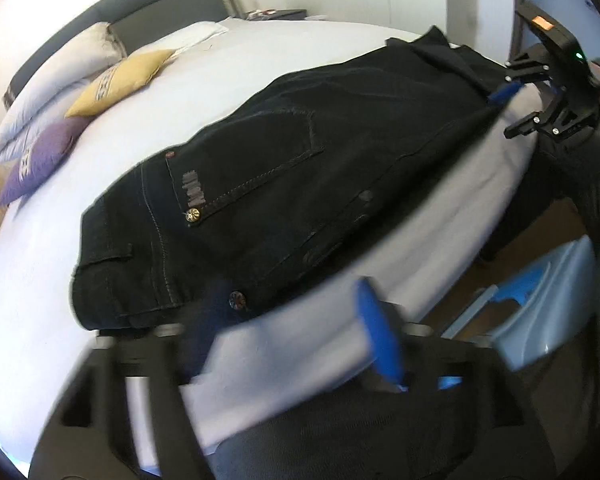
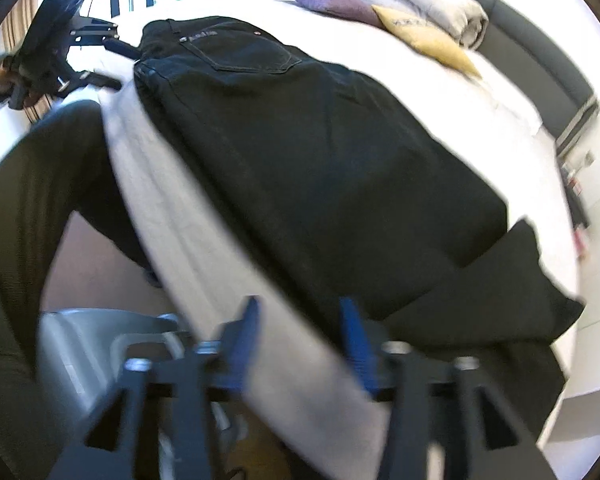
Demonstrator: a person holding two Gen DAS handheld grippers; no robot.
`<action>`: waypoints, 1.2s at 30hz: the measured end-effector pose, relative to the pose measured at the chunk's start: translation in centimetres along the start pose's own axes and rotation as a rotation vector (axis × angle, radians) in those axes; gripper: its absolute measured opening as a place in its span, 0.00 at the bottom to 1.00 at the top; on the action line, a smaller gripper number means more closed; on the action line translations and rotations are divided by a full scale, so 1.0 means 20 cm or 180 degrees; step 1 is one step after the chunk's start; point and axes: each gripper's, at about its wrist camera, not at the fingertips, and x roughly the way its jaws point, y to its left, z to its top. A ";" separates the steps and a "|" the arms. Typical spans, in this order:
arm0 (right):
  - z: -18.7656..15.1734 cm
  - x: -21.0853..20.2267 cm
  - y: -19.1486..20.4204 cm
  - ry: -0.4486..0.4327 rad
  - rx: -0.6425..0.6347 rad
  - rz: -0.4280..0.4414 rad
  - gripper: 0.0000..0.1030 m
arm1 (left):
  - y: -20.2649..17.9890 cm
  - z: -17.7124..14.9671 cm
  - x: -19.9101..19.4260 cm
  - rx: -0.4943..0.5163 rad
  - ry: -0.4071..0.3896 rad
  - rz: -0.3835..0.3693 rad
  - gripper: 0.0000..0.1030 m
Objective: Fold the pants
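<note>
Black pants (image 1: 300,168) lie folded lengthwise on the white bed (image 1: 220,72), close to its near edge. The back pocket and waistband end sit at the lower left of the left wrist view. My left gripper (image 1: 292,332) stands open at that waistband corner, one blue finger (image 1: 380,336) over the sheet. In the right wrist view the pants (image 2: 320,152) run away from my right gripper (image 2: 302,328), which is open over the bed edge by the leg ends (image 2: 500,292). Each view shows the other gripper open at the far end: the right gripper (image 1: 512,108) and the left gripper (image 2: 112,64).
White pillows (image 1: 52,84), a yellow cushion (image 1: 116,84) and a purple cushion (image 1: 40,164) lie by the dark headboard (image 1: 140,12). A pale plastic bin (image 1: 540,312) stands on the floor beside the bed. A person's dark-clad leg (image 2: 48,184) is next to the bed edge.
</note>
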 end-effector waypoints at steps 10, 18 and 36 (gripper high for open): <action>0.23 -0.19 -0.27 -0.0763 0.0989 0.0238 0.52 | 0.12 0.52 0.09 -0.0867 -0.0567 -0.0257 0.67; 0.13 0.17 -0.29 -0.0100 0.1289 0.0140 0.52 | -0.04 0.56 0.61 -0.0902 0.0149 -0.0303 0.67; 0.43 0.41 -1.24 0.0634 0.2390 -0.1131 0.59 | -0.13 0.54 0.64 -0.1126 0.0027 -0.0113 0.73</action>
